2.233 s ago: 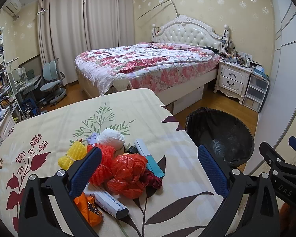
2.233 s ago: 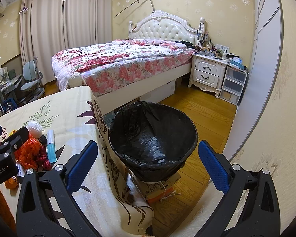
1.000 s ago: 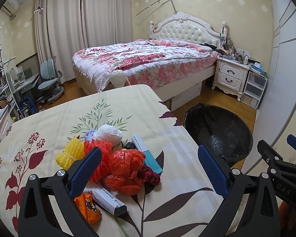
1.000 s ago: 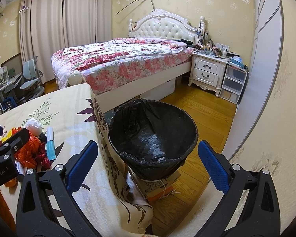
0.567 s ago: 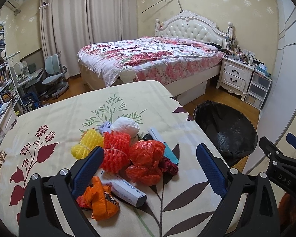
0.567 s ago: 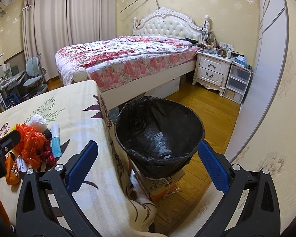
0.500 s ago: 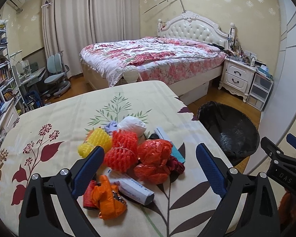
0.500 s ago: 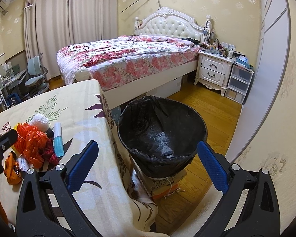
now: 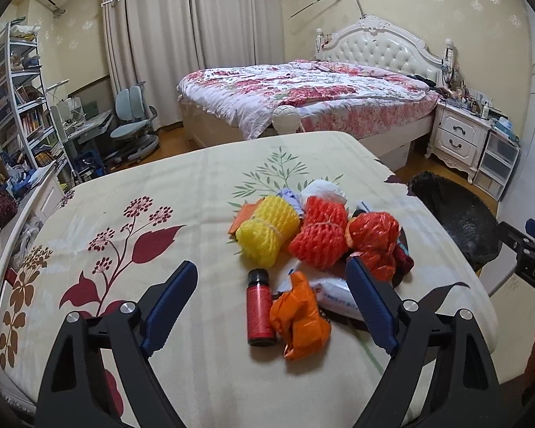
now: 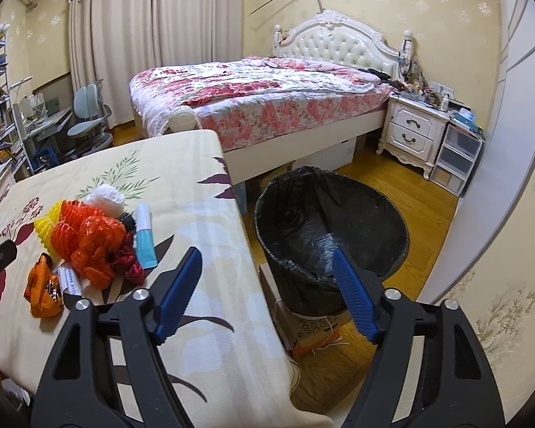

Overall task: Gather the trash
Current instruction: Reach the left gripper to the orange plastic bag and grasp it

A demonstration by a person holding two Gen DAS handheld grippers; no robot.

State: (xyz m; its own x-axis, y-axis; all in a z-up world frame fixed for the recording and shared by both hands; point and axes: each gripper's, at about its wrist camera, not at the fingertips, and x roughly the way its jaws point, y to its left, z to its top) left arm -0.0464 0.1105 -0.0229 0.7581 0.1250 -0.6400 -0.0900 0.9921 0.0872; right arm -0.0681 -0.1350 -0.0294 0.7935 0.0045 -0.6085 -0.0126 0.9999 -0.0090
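Left gripper [image 9: 271, 299] spread wide, holding nothing, poised over the near end of the trash pile. Framed between its fingers [image 9: 169, 301]: a red bottle [image 9: 259, 308] lying flat, long axis running straight away from the gripper, cap at the far end; just right of it, touching or nearly so, an orange wrapper [image 9: 299, 321], crumpled. Behind the wrapper, a white packet [image 9: 333, 294], partly hidden by the right finger. Bottle and wrapper dead ahead and low, so probably a short drop forward to reach either; fingers already astride the bottle's narrow width, a good line for closing across it.

Farther on, yellow net [image 9: 267, 235] and red net [image 9: 319, 237] side by side, touching; red bag [image 9: 374, 237] to their right; a white wad [image 9: 322, 192] behind. All on the tablecloth [image 9: 142, 185], with bare cloth left of the pile and in front of it.

Right gripper [image 10: 267, 287] also parted and empty, aimed past the table's right edge toward the bin [image 10: 333, 226]. Bin lined in black, standing on the floor just off that edge, mouth unobstructed, on a box [image 10: 315, 324]. Pile well left of this gripper; left one much nearer to it.

Likely carry: rightward over the table edge, then down to the bin. Risk: loose wrapper dragging along with the bottle.
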